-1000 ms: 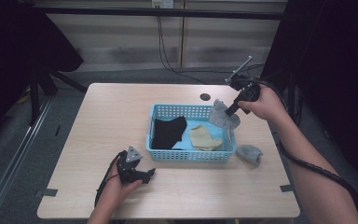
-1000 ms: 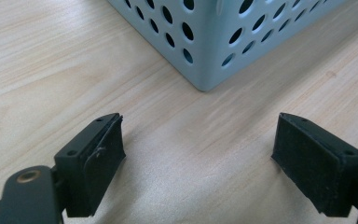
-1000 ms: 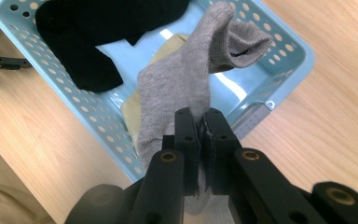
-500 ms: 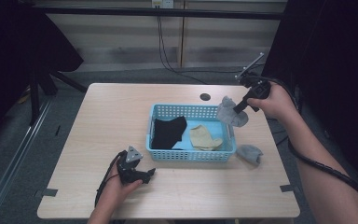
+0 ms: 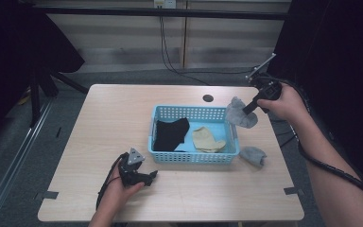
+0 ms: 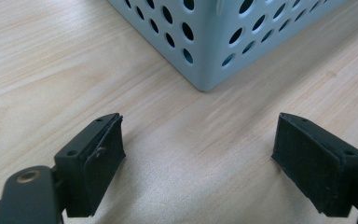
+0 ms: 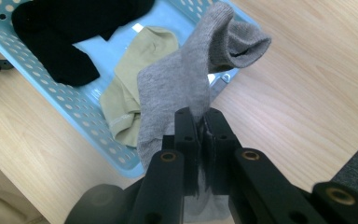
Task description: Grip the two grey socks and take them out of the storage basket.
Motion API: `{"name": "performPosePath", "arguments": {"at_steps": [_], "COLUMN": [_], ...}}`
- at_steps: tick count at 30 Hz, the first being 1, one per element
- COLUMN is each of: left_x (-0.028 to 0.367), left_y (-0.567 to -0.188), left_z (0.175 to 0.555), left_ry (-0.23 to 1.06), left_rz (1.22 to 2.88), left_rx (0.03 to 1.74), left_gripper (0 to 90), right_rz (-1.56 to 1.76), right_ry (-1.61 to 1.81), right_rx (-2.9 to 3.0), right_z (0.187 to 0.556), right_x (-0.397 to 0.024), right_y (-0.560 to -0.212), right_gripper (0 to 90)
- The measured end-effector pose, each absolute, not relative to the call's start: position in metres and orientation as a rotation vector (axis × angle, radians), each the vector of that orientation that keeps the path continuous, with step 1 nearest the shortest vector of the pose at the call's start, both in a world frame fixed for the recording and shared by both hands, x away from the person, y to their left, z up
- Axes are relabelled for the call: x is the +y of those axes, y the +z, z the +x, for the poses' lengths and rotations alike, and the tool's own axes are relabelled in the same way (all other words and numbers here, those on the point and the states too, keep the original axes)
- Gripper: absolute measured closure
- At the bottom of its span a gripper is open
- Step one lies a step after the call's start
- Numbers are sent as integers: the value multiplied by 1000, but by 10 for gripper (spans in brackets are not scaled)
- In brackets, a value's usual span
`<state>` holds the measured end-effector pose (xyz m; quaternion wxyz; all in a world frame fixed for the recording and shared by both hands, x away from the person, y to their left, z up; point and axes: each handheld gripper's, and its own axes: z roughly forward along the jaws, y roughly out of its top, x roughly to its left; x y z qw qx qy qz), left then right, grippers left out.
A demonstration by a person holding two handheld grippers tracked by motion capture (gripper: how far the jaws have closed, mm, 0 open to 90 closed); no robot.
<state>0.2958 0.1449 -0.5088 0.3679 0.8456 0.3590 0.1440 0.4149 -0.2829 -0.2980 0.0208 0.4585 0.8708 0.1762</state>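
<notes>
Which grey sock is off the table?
The grey sock pinched in the right tool, hanging by the basket's far right corner. The other grey sock lies flat on the table, right of the basket.

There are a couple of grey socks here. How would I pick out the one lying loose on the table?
Start at the blue basket in the middle of the table. Just off its near right corner a crumpled grey sock lies on bare wood. Unlike the other grey sock, which hangs pinched in the right gripper, nothing holds it.
</notes>
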Motion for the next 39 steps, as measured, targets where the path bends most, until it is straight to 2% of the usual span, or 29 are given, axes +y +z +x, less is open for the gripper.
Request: {"name": "performPosePath", "arguments": {"at_steps": [22,39], "left_x": [145,145], "left_y": [-509,-509], "left_z": [296,296], "left_ry": [370,373], "left_rz": [2172,2169], "left_rx": [922,922], "left_gripper": [156,156], "right_rz": [1506,1571], "right_ry": [505,464], "right_rx": [2650,2622], "right_z": [411,411], "right_x": [-319,-338], "right_y": [-306,-336], "right_gripper": [858,857]}}
